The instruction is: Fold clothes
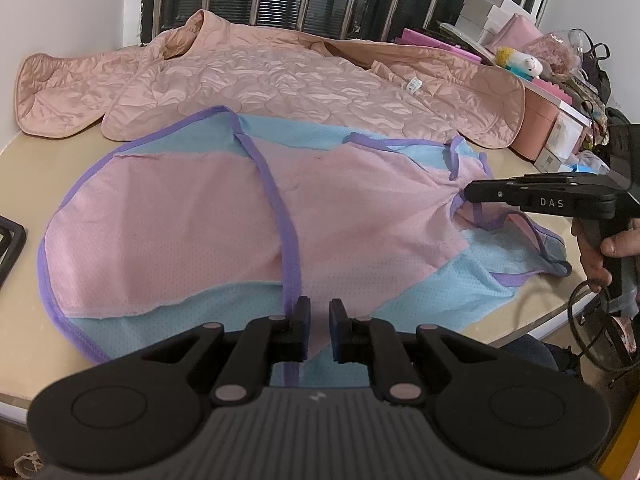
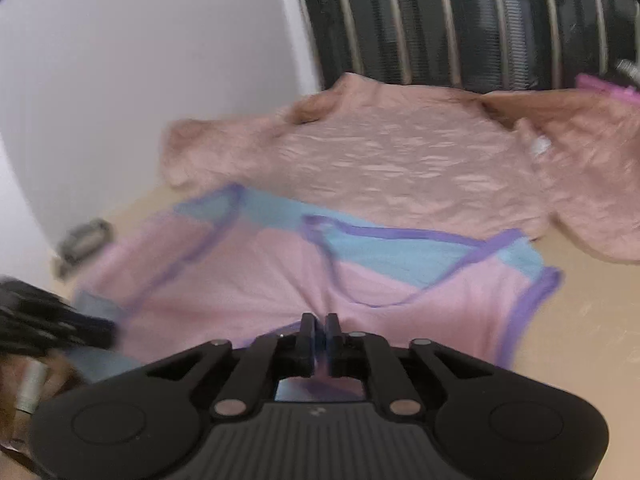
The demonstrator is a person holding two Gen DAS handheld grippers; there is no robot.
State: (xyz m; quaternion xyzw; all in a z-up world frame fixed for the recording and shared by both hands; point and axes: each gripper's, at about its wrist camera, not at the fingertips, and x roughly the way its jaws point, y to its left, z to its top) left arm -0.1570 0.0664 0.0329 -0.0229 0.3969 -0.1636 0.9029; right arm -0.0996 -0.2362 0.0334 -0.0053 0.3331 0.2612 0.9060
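Folding is barely begun: the pink-and-blue mesh vest point(image 1: 224, 216) lies mostly spread on the beige table point(image 1: 24, 332), one strap area bunched. The left gripper point(image 1: 319, 316) has its jaws narrow, with the near hem between them; whether the pads press cannot be told. The right gripper point(image 2: 319, 326), jaws nearly together, pinches gathered pink fabric by the armhole. The quilted pink jacket point(image 1: 280, 80) behind lies unfolded, untouched.

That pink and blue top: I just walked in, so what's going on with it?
A person is folding the top on the table, one tool in each hand. The right tool pinches bunched fabric at one end; the left tool sits at the near edge over the fabric. A quilted jacket lies spread behind, untouched.
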